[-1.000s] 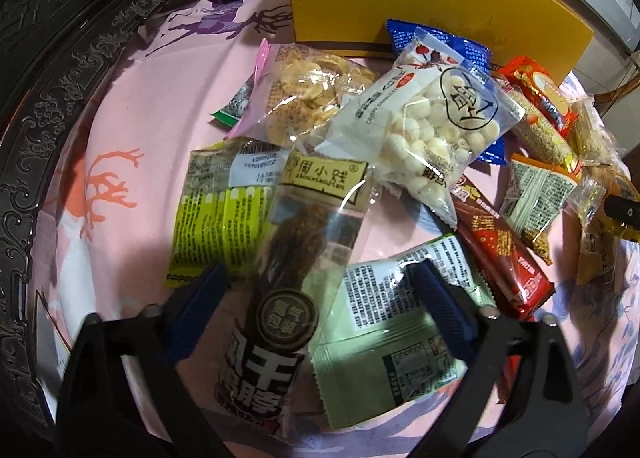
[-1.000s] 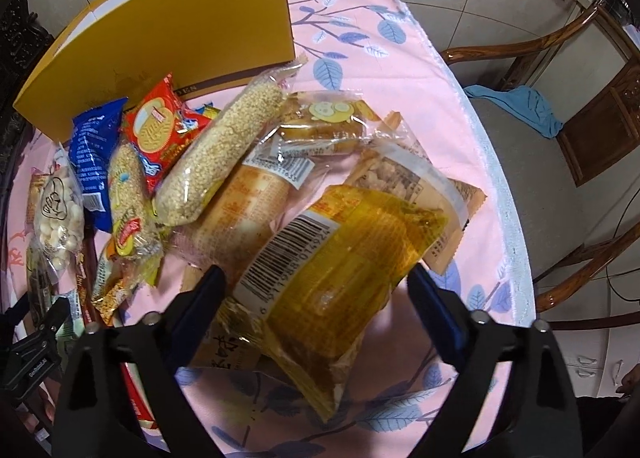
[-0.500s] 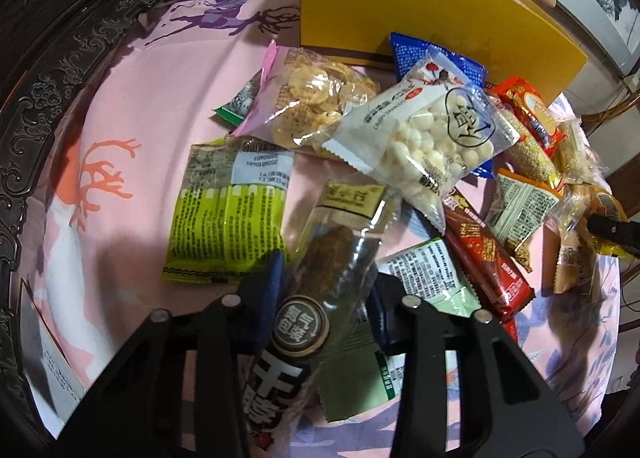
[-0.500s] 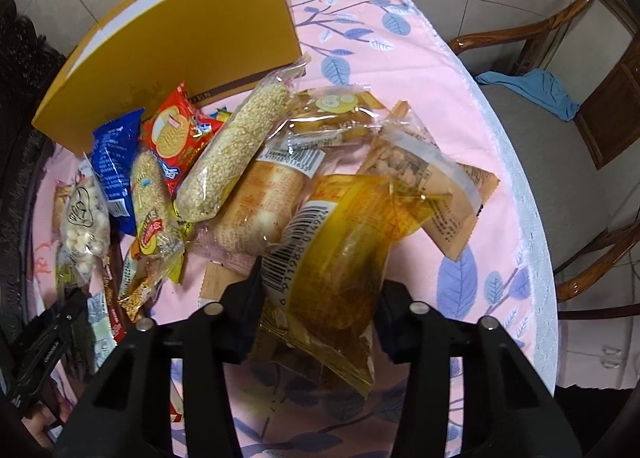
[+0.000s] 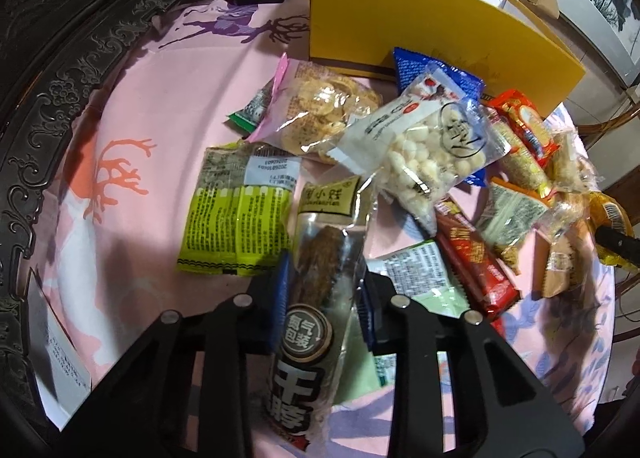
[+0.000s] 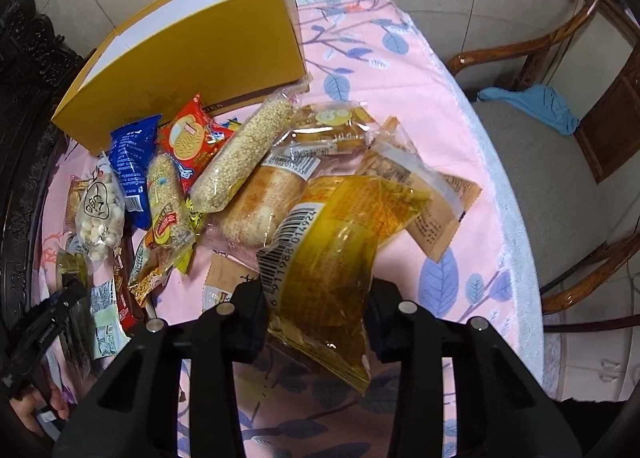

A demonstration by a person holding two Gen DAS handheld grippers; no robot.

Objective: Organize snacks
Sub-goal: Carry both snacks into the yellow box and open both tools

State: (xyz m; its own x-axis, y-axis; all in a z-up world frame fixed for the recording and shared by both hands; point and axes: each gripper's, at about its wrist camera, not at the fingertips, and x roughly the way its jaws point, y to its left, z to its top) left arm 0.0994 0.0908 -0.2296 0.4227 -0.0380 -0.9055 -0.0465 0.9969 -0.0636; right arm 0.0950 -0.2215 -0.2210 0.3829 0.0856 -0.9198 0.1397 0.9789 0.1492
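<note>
My left gripper point(image 5: 323, 294) is shut on a long clear-and-black snack packet point(image 5: 316, 290) and holds it lifted above the pink tablecloth point(image 5: 152, 106). My right gripper point(image 6: 316, 290) is shut on a yellow snack bag point(image 6: 340, 258) with a barcode, raised over the pile. A yellow box point(image 5: 420, 30) stands at the back of the table; it also shows in the right wrist view point(image 6: 192, 50). Many snack packets lie between: a white puff-ball bag point(image 5: 424, 146), a round-cracker bag point(image 5: 320, 106), a lime-green packet point(image 5: 236, 218), a sesame stick bag point(image 6: 244, 154).
A carved dark wooden frame point(image 5: 52, 70) borders the table on the left. A wooden chair point(image 6: 560, 146) with a blue cloth point(image 6: 536, 102) stands past the table's right edge. A red packet point(image 5: 476, 262) and a pale green packet point(image 5: 420, 278) lie near my left gripper.
Both grippers went from open to shut: the left closed on the long dark packet, the right on the yellow bag. Both packets have been lifted off the pile.
</note>
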